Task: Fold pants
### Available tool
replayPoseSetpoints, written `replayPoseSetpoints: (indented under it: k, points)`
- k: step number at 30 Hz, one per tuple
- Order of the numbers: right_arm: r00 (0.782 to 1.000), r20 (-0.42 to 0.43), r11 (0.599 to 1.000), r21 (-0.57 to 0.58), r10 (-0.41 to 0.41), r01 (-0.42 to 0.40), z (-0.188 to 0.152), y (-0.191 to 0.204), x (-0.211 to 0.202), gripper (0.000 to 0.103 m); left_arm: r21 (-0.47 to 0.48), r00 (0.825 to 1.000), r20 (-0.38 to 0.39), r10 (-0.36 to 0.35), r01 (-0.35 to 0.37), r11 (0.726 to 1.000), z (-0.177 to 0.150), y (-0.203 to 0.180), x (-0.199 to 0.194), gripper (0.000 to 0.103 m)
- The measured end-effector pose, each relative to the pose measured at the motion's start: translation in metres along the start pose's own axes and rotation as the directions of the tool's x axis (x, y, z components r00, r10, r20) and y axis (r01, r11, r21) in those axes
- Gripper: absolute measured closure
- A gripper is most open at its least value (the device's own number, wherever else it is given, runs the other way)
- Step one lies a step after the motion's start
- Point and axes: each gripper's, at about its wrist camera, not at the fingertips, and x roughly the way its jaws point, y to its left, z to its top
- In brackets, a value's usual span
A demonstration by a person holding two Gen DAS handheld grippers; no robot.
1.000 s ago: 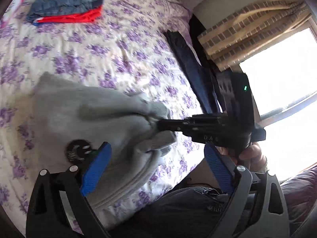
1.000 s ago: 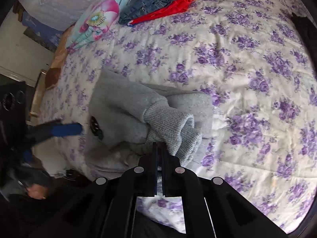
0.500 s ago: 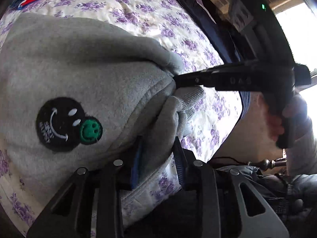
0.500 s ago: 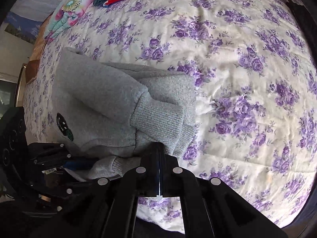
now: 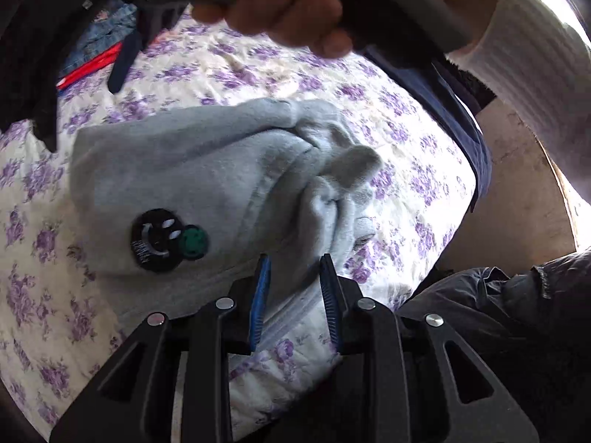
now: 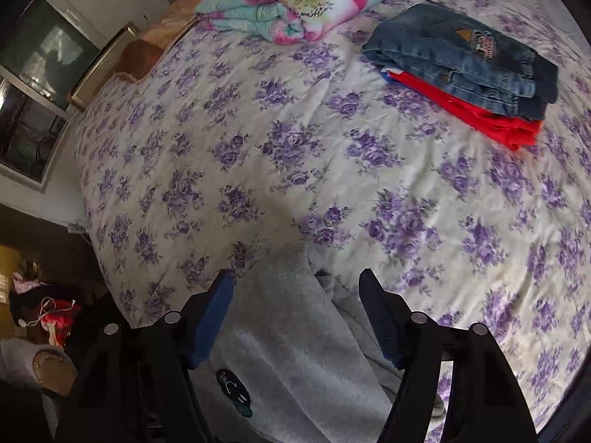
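Two black grippers with blue-padded fingers work over one garment at the near edge of a bed. Closest to the person, the left gripper [image 5: 295,288] has its fingers drawn in on a bunched fold of the grey fleece pants [image 5: 207,170], apparently at the ribbed cuffs and the hem beneath them; the pads look to be pressing the cloth, so it is judged to be pinching that fold, probably to keep the doubled layers together while the other hand changes its place. The right gripper [image 6: 295,313] hangs over the same pants with its jaws opening; grey cloth lies below the gap but neither pad touches it, which suggests it is free to take a new hold or to smooth the top. The person's right hand [image 5: 288,18] wraps that gripper's handle.

The pants lie on the cream quilt with purple flowers [image 6: 295,155], already folded into a short, thick bundle. A round black smiley patch with a small green face [image 5: 168,240] shows on the upper layer, and the ribbed cuffs [image 5: 343,181] are piled loosely at one end, not yet squared.

Farther back rests a folded blue denim garment [image 6: 461,55] on folded red cloth [image 6: 472,110], seemingly finished pieces, and beyond them a rolled floral blanket in pink and pale teal [image 6: 295,0].
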Motion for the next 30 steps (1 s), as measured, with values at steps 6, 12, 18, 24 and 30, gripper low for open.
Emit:
replayPoseSetpoints:
  k: [6,12,18,24,30]
  points:
    - [0.995,-0.074,0.997,-0.053,-0.065,0.061,0.007,0.015,0.038,0.067,-0.297,0.999,0.033,-0.001,0.011,0.955,-0.042,0.086,-0.016,0.079]
    - [0.987,-0.022,0.986,0.053,-0.157,0.158,0.004,0.004,0.037,0.085,-0.301,0.999,0.004,-0.054,0.053,0.952,-0.057,0.075,0.034,0.084]
    - [0.985,-0.033,0.981,0.097,-0.168,0.17,0.0,-0.02,0.075,0.083,-0.3,0.998,0.029,-0.056,0.062,0.952,-0.059,0.066,0.038,0.084]
    - [0.991,-0.024,0.979,0.153,-0.13,0.132,0.004,-0.02,0.059,0.077,-0.264,0.999,-0.01,-0.045,0.041,0.964,-0.055,0.066,0.027,0.084]
    - [0.974,0.046,0.975,0.003,-0.221,0.221,0.006,0.01,0.016,0.065,-0.375,0.994,0.104,-0.036,0.073,0.924,-0.062,0.104,-0.026,0.084]
